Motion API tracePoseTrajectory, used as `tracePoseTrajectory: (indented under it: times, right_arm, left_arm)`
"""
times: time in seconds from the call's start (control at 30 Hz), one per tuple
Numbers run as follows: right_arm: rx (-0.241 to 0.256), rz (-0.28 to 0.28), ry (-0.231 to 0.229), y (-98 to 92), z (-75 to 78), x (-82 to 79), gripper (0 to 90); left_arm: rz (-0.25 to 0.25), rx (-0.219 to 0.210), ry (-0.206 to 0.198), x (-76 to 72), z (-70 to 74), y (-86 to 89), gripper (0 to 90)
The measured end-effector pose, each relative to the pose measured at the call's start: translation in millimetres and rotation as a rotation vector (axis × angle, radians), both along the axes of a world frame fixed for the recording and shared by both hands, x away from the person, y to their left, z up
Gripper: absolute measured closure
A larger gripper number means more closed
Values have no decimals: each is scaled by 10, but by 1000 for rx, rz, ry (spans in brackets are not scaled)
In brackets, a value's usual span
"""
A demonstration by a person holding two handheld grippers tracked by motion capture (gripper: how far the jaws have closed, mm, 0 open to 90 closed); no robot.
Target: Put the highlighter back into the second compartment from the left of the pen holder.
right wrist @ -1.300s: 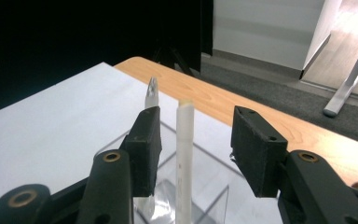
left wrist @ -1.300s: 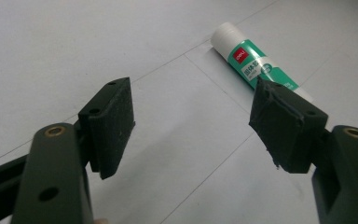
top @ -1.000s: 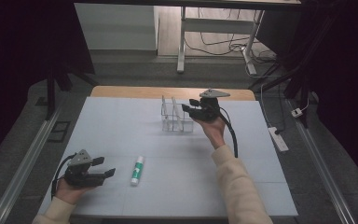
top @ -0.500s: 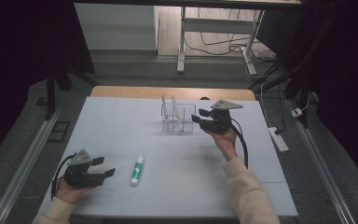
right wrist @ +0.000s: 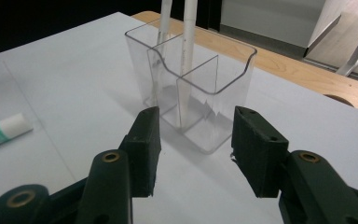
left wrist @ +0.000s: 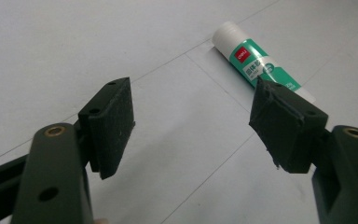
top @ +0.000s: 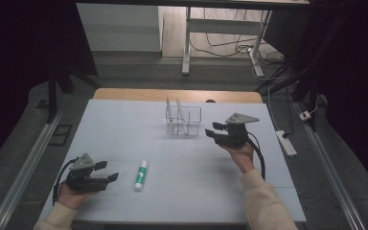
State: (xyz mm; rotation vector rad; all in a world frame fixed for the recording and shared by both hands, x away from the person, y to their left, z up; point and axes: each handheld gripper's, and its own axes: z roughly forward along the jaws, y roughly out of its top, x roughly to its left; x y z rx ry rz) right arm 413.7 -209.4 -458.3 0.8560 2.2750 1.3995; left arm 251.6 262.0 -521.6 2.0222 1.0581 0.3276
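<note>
A clear plastic holder (top: pixel 184 120) with compartments stands at the back middle of the pale blue table; two white pens (right wrist: pixel 186 51) lean upright in it. A green-and-white glue stick (top: pixel 141 174) lies flat toward the front left. My left gripper (top: pixel 109 171) rests low at the front left, open and empty, with the glue stick (left wrist: pixel 256 65) just beyond its right jaw. My right gripper (top: pixel 212 130) hovers open and empty a short way right of the holder (right wrist: pixel 193 93), jaws pointing at it.
The table's wooden back edge (top: pixel 172 94) runs behind the holder. A white power strip (top: pixel 286 143) lies on the floor off the right side, and a metal rail (top: pixel 24 167) runs along the left. Desk legs and cables stand beyond the table.
My right gripper has drawn back from the holder toward the right and the front, and dropped lower. The left gripper and the glue stick have stayed put.
</note>
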Motion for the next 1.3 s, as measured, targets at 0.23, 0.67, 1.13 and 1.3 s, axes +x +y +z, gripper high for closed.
tracePoseTrajectory:
  times: [0.23,0.67,1.13,1.3]
  right_arm:
    - [-17,15,3,-166,-50,-188,516]
    - [-19,21,6,-388,-190,-434,511]
    - [-61,22,8,-587,-295,-657,497]
    - [-74,9,16,-677,-329,-732,492]
  left_arm:
    - [-1,0,-1,-2,1,-7,304]
    - [-6,1,-2,-1,0,-9,303]
    - [-8,1,-5,-3,3,-11,303]
    - [-7,0,-7,-6,9,-10,303]
